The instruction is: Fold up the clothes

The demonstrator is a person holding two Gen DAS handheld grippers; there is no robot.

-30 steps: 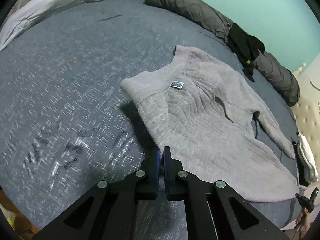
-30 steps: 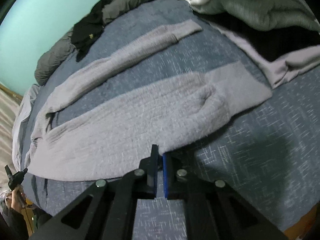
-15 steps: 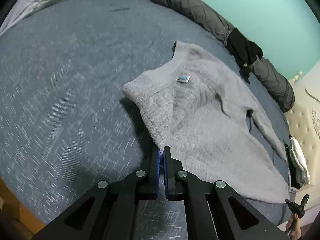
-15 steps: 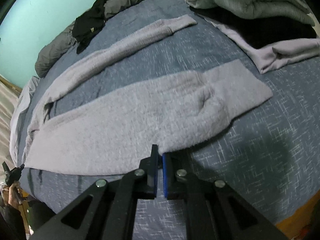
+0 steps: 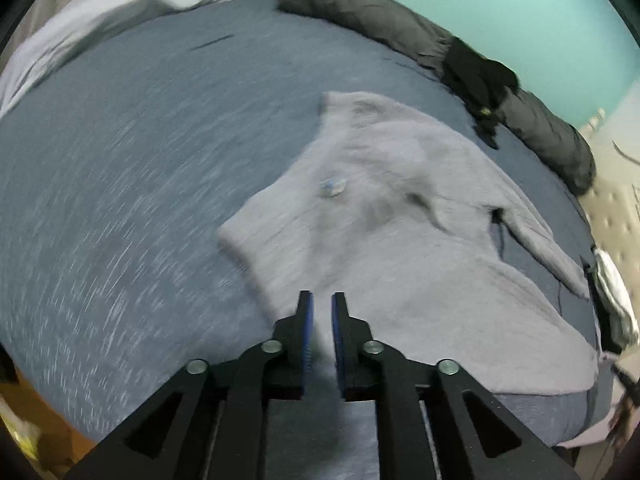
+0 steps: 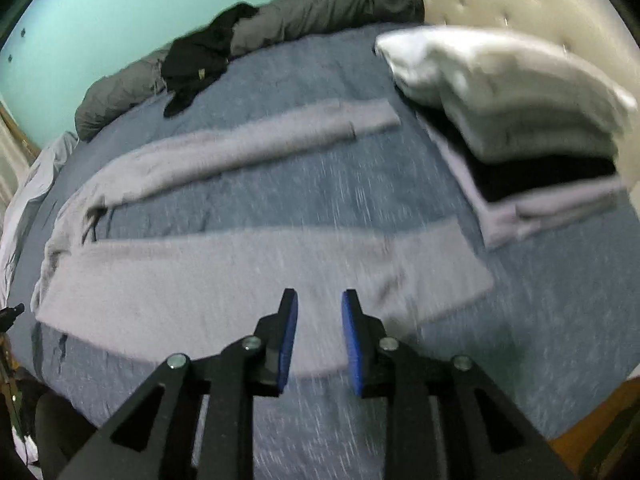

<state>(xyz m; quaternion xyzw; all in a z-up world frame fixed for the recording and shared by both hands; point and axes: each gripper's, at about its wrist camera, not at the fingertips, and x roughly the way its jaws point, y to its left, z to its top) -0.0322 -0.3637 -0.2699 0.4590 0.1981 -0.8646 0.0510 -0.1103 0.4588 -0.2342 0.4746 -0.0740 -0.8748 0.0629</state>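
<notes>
1. A grey sweater [image 5: 400,240] is being shown spread flat on a blue bedcover [image 5: 140,160], its near side folded over the body and one sleeve [image 6: 260,140] lying stretched out across the cover, apart from the body.
2. The left gripper [image 5: 321,300] is being held above the sweater's near edge; its jaws have just been opening and are slightly apart, with nothing clamped between them.
3. The right gripper [image 6: 319,300] is being held over the sweater's hem end, its jaws likewise just opened, a gap showing, and no cloth pinched.
4. A stack of folded clothes [image 6: 520,120] is being seen just beside the hem end, near the sleeve cuff.
5. A dark grey bolster [image 5: 360,12] is lying along the far edge by the green wall, with a black garment [image 5: 480,76] draped over it.
6. A pale sheet [image 5: 100,20] is bunched at the far corner, well apart from the sweater.
</notes>
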